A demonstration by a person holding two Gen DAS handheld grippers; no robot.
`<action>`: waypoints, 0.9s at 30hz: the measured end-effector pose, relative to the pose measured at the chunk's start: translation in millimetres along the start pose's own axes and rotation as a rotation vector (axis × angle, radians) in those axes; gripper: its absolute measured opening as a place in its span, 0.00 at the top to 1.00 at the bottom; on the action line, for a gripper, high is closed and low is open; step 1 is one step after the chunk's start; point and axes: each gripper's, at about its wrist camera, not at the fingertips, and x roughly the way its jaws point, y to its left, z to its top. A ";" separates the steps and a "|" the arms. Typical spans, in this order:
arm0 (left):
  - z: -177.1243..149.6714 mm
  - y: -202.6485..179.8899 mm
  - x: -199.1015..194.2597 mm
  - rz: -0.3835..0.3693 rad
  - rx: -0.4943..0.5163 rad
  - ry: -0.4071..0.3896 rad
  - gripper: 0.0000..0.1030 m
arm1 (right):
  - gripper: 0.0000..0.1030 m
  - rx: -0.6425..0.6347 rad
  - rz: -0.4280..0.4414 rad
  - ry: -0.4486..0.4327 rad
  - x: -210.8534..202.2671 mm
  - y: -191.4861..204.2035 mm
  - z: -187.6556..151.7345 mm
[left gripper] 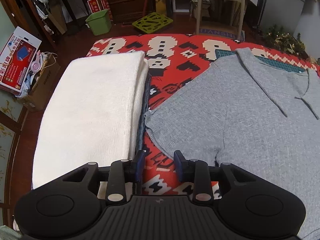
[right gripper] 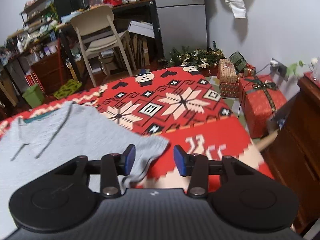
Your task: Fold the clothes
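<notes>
A: Where is the garment?

B: The grey ribbed knit collared shirt point(left gripper: 240, 110) lies spread flat, front up, on the red patterned blanket with cream and black motifs point(left gripper: 170, 76). Its collar points away from the cameras, and a dark green gridded mat point(left gripper: 280, 64) shows under the collar end.

A: And beside it?

B: To its left sits a folded white knit cloth point(left gripper: 90, 110), stacked on something blue-grey whose edge shows along its right side. One short sleeve of the shirt reaches almost to that stack.

A: The left claw point(left gripper: 160, 165)?

B: Spread apart and empty, hanging over the strip of blanket between the white cloth and the shirt's side. Its blue pads point(left gripper: 181, 165) touch nothing.

A: The right claw point(right gripper: 154, 160)?

B: Also wide apart, holding nothing. In the right wrist view the shirt's other short sleeve point(right gripper: 148, 150) lies below the gap, nearer the left pad, but that view is blurred, so I cannot tell whether a pad touches the fabric.

A: Surroundings?

B: A cream plastic chair point(right gripper: 96, 32) stands past the blanket, and a green plastic bin point(left gripper: 99, 22) stands on the floor.
</notes>
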 end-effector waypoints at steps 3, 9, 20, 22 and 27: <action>-4.0 -1.8 -2.4 0.008 0.016 -0.003 0.70 | 0.56 -0.027 -0.010 0.028 22.5 -0.2 6.2; -9.9 -10.7 -13.3 0.015 0.055 -0.068 0.70 | 0.91 -0.088 -0.068 0.026 39.6 8.1 1.4; -23.3 -24.1 -29.0 -0.067 0.074 -0.100 0.70 | 0.92 -0.106 -0.144 0.030 47.7 5.8 8.6; -30.8 -25.3 -29.7 -0.084 0.073 -0.092 0.70 | 0.84 -0.076 -0.135 0.027 40.5 2.9 8.2; -53.1 -30.1 -39.0 -0.141 0.069 -0.096 0.70 | 0.81 -0.035 -0.109 0.015 3.1 0.3 -3.1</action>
